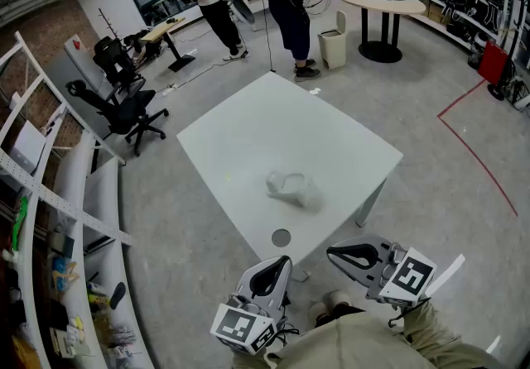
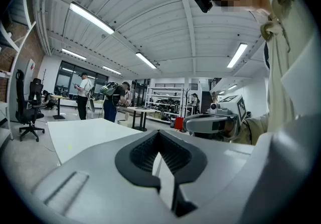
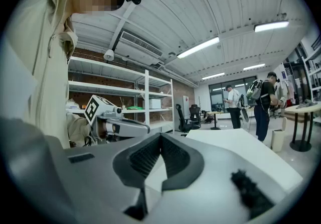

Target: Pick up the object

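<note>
A crumpled clear plastic object [image 1: 291, 188] lies on the white square table [image 1: 248, 136], toward its near corner. My left gripper [image 1: 282, 261] is held low in front of that corner with its jaws shut and nothing between them. To its right my right gripper [image 1: 330, 252] is also shut and empty, off the table's edge. In the left gripper view the jaws [image 2: 159, 153] meet, the table [image 2: 75, 132] lies ahead to the left and the right gripper [image 2: 213, 122] shows beside them. In the right gripper view the closed jaws [image 3: 160, 143] point past the table [image 3: 235, 142]; the object is hidden in both gripper views.
A grey round cap [image 1: 281, 237] sits in the table near its front corner. Shelving [image 1: 50, 218] runs along the left, with office chairs [image 1: 124, 107] behind it. Two people [image 1: 294, 3] stand beyond the table near a round table [image 1: 383, 7] and a bin [image 1: 333, 46]. Red tape [image 1: 476, 152] marks the floor.
</note>
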Motion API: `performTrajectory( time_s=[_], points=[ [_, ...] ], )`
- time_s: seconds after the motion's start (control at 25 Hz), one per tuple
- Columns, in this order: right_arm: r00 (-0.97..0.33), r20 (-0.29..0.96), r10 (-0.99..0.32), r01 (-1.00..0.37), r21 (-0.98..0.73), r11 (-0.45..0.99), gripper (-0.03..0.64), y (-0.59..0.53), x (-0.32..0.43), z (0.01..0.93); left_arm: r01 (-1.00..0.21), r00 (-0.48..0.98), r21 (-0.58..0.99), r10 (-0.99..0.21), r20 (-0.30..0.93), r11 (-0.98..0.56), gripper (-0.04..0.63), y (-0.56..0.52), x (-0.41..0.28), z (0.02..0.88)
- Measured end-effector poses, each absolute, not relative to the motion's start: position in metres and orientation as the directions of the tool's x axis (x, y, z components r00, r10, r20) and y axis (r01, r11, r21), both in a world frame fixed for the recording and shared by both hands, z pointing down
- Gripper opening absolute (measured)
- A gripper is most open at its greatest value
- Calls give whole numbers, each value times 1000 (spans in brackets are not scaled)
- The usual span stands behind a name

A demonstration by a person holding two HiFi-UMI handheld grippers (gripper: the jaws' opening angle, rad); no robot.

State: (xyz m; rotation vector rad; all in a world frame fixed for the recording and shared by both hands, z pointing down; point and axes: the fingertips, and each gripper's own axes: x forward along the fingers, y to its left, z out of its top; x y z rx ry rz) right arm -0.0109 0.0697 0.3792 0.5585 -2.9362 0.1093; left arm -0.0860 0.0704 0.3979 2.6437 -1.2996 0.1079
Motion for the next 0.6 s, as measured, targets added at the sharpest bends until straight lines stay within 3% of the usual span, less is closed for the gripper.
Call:
performTrajectory(
  time_s=[0.6],
  points=[
    [-930,114,-349,-358,-71,931,2,8,-31,390,-788,616,154,-768,177,-596,6,9,-97,414]
  ],
)
